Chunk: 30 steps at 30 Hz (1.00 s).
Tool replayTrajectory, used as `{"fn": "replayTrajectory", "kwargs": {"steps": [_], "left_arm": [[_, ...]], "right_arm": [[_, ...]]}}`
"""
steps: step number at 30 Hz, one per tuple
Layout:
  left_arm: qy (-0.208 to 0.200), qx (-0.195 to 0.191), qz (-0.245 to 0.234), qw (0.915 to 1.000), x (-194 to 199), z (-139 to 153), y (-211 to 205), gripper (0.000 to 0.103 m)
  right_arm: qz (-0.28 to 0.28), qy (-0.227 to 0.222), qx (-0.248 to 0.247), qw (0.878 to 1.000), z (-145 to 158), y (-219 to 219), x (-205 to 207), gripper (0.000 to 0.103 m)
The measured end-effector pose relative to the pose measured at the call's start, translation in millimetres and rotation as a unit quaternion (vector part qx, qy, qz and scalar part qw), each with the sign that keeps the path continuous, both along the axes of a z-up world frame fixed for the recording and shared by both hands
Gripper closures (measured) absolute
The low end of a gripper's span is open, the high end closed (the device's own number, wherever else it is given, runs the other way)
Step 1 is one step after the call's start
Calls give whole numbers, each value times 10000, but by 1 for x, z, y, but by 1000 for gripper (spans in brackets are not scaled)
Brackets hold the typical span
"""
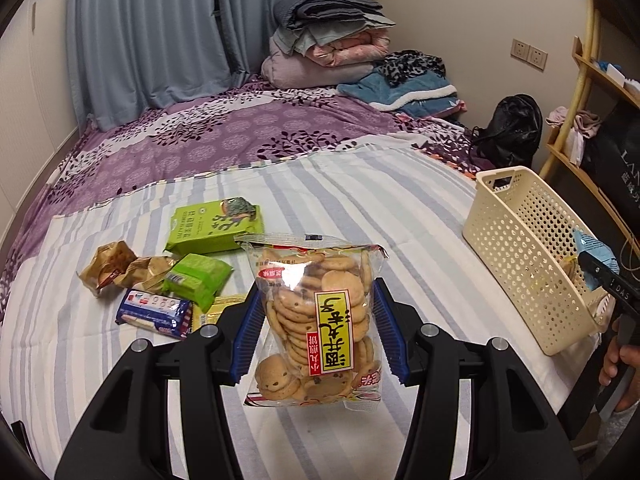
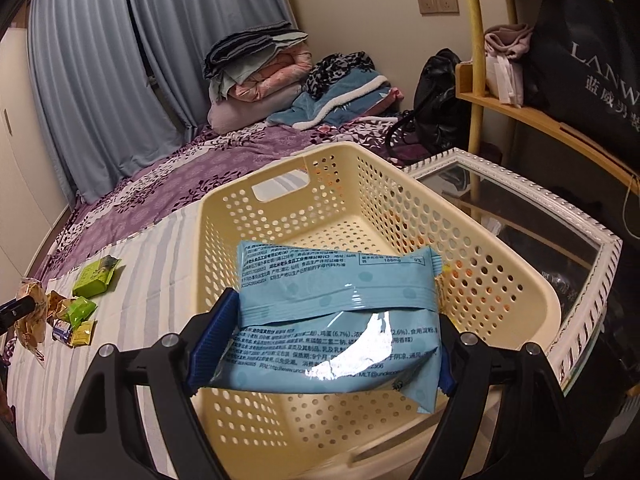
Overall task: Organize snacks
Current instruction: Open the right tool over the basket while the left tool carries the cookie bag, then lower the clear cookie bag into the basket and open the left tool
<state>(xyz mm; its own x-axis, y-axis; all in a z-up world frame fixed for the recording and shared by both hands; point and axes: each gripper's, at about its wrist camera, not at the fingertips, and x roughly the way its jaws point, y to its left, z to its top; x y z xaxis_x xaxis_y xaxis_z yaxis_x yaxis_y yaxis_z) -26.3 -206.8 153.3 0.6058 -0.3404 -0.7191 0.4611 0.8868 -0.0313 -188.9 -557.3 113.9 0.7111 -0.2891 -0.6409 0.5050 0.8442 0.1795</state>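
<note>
My left gripper [image 1: 318, 332] pinches the bag of cookies [image 1: 316, 320] upright, well to the left of the basket [image 1: 520, 248], with bare striped sheet [image 1: 380, 200] open between them. My right gripper [image 2: 320, 340] holds the blue packet [image 2: 336, 320] over the basket's near rim, pads at its two ends, the basket floor beneath bare. The other snacks [image 1: 176, 276] lie clustered far left of the basket.

Glossy clear plastic cookie bag [image 1: 316, 320], shiny blue foil packet [image 2: 336, 320], perforated cream plastic basket [image 2: 500, 280], striped cloth sheet [image 1: 360, 200]
</note>
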Motion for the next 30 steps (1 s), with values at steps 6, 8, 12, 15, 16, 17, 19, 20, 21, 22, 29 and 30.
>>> {"fn": "replayTrajectory", "kwargs": {"steps": [6, 8, 12, 15, 16, 17, 19, 20, 21, 22, 29, 30], "left_arm": [[-75, 60, -249, 9996, -8, 6, -25, 49], [-77, 61, -350, 9993, -10, 8, -34, 49], [-56, 66, -584, 9983, -14, 10, -55, 49], [-59, 66, -789, 9968, -18, 12, -74, 49], [-41, 45, -896, 9960, -19, 13, -83, 49], [-9, 13, -992, 9951, -21, 14, -90, 49], [55, -53, -1191, 9928, -23, 16, -106, 49], [62, -69, -1281, 9917, -25, 17, -114, 49], [57, -77, -1360, 9907, -26, 18, -122, 49], [41, -90, -1450, 9894, -28, 20, -131, 49], [145, -232, -1929, 9808, -36, 25, -181, 49], [214, -265, -1986, 9795, -36, 24, -187, 49]], "right_arm": [[-24, -109, -37, 9999, 1, -4, -6, 15], [-65, -139, -32, 9999, 0, -6, -8, 15], [-153, -189, -96, 9997, 0, -10, -13, 15], [-238, -259, -152, 9993, 2, -13, -20, 15], [-263, -313, -127, 9991, 3, -15, -23, 15], [-290, -375, -112, 9988, 5, -17, -26, 15], [-366, -445, -152, 9982, 8, -19, -31, 15], [-403, -480, -194, 9978, 10, -21, -35, 15], [-423, -504, -217, 9976, 11, -21, -37, 15], [-442, -522, -232, 9974, 12, -22, -39, 15], [-562, -626, -157, 9963, 14, -30, -55, 15], [-587, -640, -147, 9961, 14, -31, -58, 15]]}}
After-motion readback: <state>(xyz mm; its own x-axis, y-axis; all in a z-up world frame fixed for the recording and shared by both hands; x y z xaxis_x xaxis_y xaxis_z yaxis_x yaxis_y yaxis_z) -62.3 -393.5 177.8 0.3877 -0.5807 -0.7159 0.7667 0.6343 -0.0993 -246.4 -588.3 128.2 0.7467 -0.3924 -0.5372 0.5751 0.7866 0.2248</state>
